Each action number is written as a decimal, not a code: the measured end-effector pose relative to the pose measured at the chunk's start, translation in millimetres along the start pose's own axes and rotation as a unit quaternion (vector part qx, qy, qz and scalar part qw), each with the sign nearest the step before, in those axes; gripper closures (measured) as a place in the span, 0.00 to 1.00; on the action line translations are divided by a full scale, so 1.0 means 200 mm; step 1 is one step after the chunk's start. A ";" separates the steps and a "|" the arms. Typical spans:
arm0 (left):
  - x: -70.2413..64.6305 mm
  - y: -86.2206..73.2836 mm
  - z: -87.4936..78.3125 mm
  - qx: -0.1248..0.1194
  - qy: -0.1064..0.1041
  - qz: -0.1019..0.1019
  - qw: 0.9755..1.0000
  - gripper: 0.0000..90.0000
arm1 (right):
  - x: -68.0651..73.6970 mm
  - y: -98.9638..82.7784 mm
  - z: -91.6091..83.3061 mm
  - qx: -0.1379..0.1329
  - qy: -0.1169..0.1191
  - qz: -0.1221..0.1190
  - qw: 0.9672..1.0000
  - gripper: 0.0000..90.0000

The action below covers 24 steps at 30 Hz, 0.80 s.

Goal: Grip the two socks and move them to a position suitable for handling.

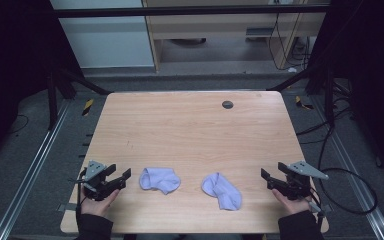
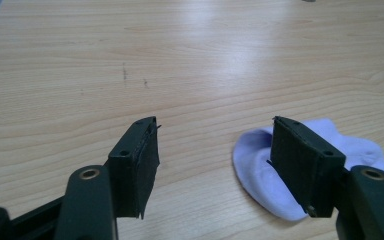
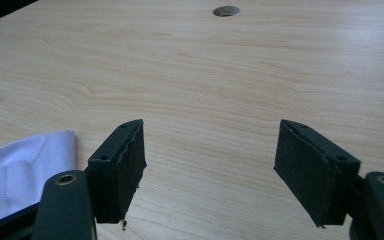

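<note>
Okay, I'm looking down on the table (image 1: 190,130) and nothing has been picked up yet. Two pale lilac socks lie loose near my edge, well apart from each other: the left sock (image 1: 160,179) crumpled in a short curl, the right sock (image 1: 222,190) stretched out at a slant.

My left gripper (image 1: 119,178) sits at the left end of the row, jaws spread, nothing between them. In the left gripper view its right-hand jaw overlaps the left sock (image 2: 260,160), but there's bare wood in the gap, so I read that as just beside, not gripping. My right gripper (image 1: 271,179) is at the far right, jaws spread wide too, pointing inward. Through the right gripper view the right sock (image 3: 25,165) lies off past the left-hand jaw, near but apart.

So my read: this is the very start. Both socks flat on the wood, separate, untouched; I'd guess the job is to pair or fold them. Everything's left to do: close in on each sock, pinch an edge, bring them together. The small dark disc (image 1: 227,104) at the far side is out of the way.
</note>
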<state>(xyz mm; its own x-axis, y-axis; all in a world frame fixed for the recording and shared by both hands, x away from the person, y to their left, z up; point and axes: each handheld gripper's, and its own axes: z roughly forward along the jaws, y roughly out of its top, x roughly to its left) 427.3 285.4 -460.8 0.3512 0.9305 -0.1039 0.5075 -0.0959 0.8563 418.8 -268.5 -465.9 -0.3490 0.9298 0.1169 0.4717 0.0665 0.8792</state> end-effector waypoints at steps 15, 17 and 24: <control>-0.24 0.02 0.03 0.018 -0.035 0.055 0.998 0.36 | 0.19 0.03 0.01 0.018 0.030 -0.056 0.998 0.40; -0.25 0.02 0.04 0.018 -0.037 0.057 0.998 0.36 | 0.20 0.03 0.01 0.022 0.032 -0.060 0.997 0.41; -0.35 0.04 0.08 0.021 -0.046 0.070 0.996 0.38 | 0.28 0.04 0.01 0.033 0.049 -0.061 0.996 0.44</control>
<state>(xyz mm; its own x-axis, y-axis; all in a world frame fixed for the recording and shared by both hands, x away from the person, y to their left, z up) 419.7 212.7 -455.0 0.4906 0.8708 -0.0315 0.4803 -0.2400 0.8436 403.9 -216.2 -453.3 -0.4830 0.8737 0.0575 0.4713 0.2042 0.8580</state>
